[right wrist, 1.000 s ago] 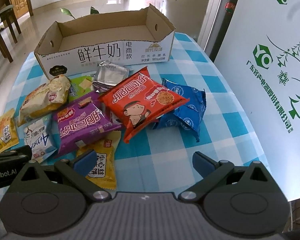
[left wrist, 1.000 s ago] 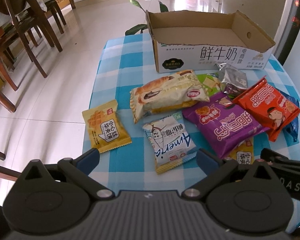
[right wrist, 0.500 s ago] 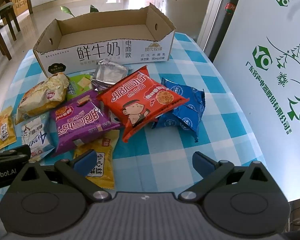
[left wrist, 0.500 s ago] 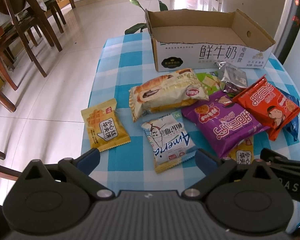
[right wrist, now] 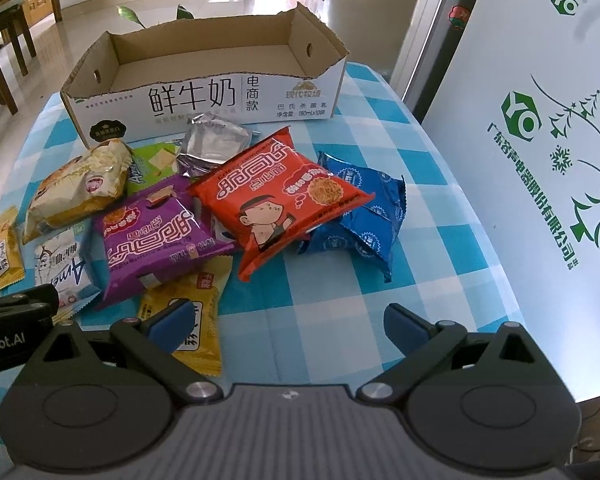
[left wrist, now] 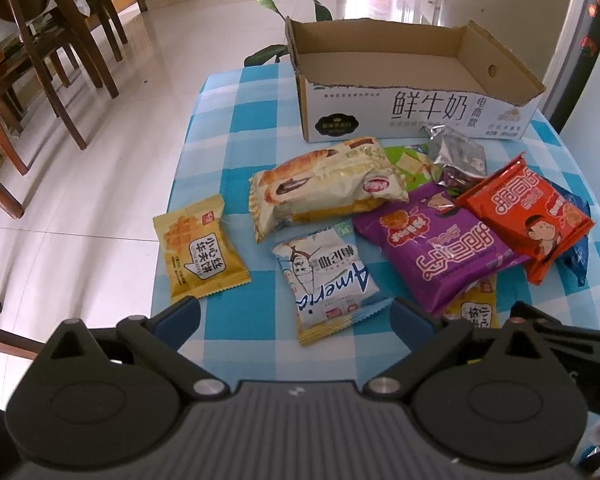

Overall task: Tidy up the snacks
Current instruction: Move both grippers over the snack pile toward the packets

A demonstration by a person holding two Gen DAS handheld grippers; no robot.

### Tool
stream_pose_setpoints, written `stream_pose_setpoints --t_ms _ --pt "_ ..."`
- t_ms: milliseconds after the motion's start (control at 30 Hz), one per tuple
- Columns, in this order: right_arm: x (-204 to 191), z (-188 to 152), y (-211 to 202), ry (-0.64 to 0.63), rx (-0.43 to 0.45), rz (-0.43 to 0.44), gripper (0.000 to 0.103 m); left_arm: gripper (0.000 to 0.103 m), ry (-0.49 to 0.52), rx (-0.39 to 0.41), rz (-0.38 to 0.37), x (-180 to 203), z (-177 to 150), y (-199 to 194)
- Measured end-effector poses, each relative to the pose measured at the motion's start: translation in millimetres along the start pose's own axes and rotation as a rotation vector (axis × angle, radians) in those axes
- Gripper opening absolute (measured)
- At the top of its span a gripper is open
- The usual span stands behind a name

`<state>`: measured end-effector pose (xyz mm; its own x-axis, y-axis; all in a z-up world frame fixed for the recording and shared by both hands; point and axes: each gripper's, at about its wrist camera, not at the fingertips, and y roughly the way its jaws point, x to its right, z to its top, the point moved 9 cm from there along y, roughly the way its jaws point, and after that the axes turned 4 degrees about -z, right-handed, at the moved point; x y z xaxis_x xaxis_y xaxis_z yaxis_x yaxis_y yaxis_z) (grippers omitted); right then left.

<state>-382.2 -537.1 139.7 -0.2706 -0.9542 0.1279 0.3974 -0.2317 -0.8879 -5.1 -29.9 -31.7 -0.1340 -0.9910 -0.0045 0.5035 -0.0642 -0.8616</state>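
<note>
Several snack packs lie on a blue checked tablecloth (left wrist: 240, 104) before an empty cardboard box (left wrist: 412, 64) (right wrist: 204, 56). In the left wrist view, a yellow waffle pack (left wrist: 200, 250) sits at the left. A white "America" pack (left wrist: 328, 276) lies just beyond my open left gripper (left wrist: 296, 312), behind it a cream bread pack (left wrist: 324, 184). In the right wrist view a purple pack (right wrist: 156, 236), an orange pack (right wrist: 280, 196) and a blue pack (right wrist: 364, 216) overlap. My right gripper (right wrist: 290, 322) is open, its left finger over a second yellow pack (right wrist: 196, 308). Neither holds anything.
A silver foil pack (right wrist: 214, 142) and a green pack (right wrist: 154, 162) lie against the box front. A white board with green print (right wrist: 540, 140) stands along the table's right side. Wooden chairs (left wrist: 60, 44) stand on the tiled floor to the left; a plant (left wrist: 276, 4) is behind the box.
Both grippers have crept slightly forward toward the snacks; the packs sit a little nearer in both views. No pack has moved, and both grippers stay open.
</note>
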Motion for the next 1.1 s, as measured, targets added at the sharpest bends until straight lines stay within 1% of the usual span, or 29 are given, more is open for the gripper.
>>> stream_pose_setpoints --t_ms 500,600,667,733,800,867,933,1000,1100 --pt "0 -1 1 -0.006 0.007 0.0 0.102 0.1 0.007 0.007 -0.022 1 0 -2" --pt "1 2 -3 0.016 0.036 0.047 0.102 0.1 -0.019 0.023 -0.051 -2 4 -7" --pt "4 6 -9 0.054 0.078 0.082 0.102 0.1 -0.038 0.039 -0.067 -6 9 -13" --pt "10 10 -16 0.097 0.12 0.122 0.103 0.1 -0.052 0.035 -0.083 -10 12 -17" --pt "16 14 -20 0.13 0.13 0.154 0.103 0.1 -0.067 0.031 -0.103 -14 16 -21" --pt "23 19 -25 0.158 0.152 0.169 0.103 0.1 -0.055 0.041 -0.105 -18 23 -28" --pt "29 25 -30 0.167 0.175 0.203 0.103 0.101 -0.031 0.051 -0.092 -21 30 -33" --pt "31 31 -31 0.149 0.164 0.231 0.103 0.1 -0.011 0.049 -0.077 -24 37 -34" --pt "26 38 -24 0.076 0.11 0.247 0.103 0.101 0.01 0.027 -0.07 -24 41 -31"
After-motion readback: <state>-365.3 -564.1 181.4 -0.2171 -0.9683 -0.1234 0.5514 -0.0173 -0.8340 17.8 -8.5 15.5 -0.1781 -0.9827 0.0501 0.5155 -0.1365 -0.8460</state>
